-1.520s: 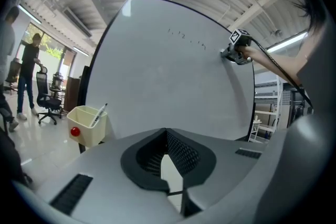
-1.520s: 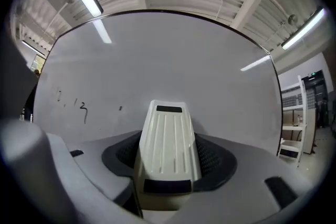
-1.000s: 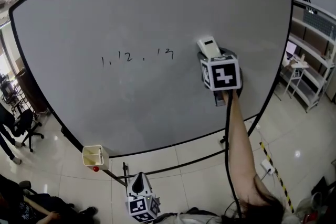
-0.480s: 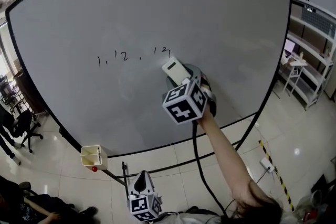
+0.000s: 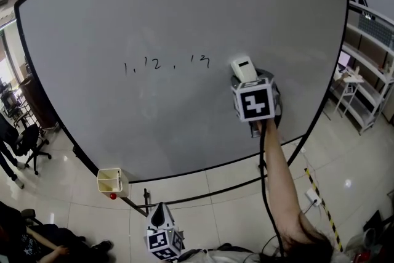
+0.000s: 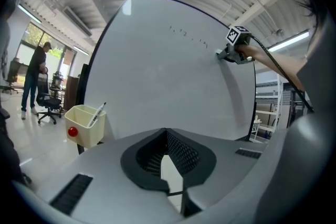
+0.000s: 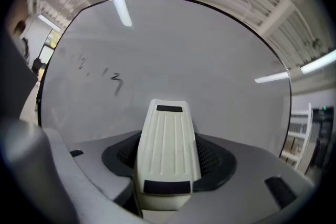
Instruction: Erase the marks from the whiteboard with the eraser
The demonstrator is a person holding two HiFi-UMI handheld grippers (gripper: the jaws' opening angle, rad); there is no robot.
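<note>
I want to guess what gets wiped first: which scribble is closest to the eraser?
The 3-shaped mark at the row's right end, just left of the eraser; the others lie farther left.

Cream eraser (image 5: 244, 68) right of whiteboard marks (image 5: 204, 61)

bare whiteboard (image 5: 184, 9) lies open between the marks (image 5: 166, 63) and the eraser (image 5: 244, 68).
</note>
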